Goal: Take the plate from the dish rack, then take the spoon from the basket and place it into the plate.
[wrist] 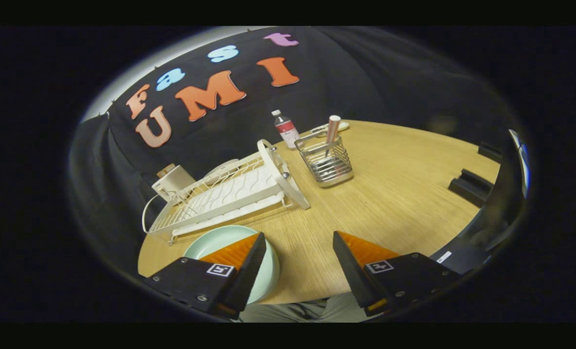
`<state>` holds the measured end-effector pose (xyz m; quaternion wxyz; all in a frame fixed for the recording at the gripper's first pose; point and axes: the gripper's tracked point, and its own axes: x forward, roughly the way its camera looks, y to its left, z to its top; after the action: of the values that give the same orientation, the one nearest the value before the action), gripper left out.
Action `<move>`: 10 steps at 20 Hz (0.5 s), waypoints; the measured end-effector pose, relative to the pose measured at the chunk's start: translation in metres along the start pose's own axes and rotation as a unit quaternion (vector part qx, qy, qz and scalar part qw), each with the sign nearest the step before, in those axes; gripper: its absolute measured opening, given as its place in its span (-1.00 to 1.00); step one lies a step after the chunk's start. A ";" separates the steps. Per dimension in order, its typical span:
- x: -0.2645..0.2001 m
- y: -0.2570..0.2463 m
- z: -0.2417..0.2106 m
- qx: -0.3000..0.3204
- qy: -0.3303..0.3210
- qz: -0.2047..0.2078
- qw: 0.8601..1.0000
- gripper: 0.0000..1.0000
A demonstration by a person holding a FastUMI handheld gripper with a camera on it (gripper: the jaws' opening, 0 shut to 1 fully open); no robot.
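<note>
Now gripper (298, 252) fingers are seen spread wide, empty, at lower frame; plate (220, 240) is set on table (404, 194) under left finger. Spoon (331, 133) in basket (328, 165), upper centre, should be approached from above, handle pinched.

— What's the room like?
— A black cloth wall (365, 72) hangs behind a round wooden table (404, 184), with a pale strip (171, 51) above the cloth.
— The light?
— Dim at the edges, and the tabletop is evenly lit.
</note>
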<state>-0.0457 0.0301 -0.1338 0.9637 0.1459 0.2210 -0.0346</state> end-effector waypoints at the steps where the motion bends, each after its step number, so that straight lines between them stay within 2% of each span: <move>1: 0.001 0.000 0.008 -0.014 -0.011 -0.001 1.000 0.81; 3: 0.004 -0.004 0.027 -0.042 -0.035 -0.006 0.998 0.97; 6: 0.011 -0.016 0.061 -0.082 -0.076 -0.023 0.993 0.97; 10: 0.018 -0.042 0.107 -0.096 -0.132 -0.048 0.985 0.98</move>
<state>0.0101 -0.0418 -0.0606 0.9912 0.0360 0.1008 -0.0782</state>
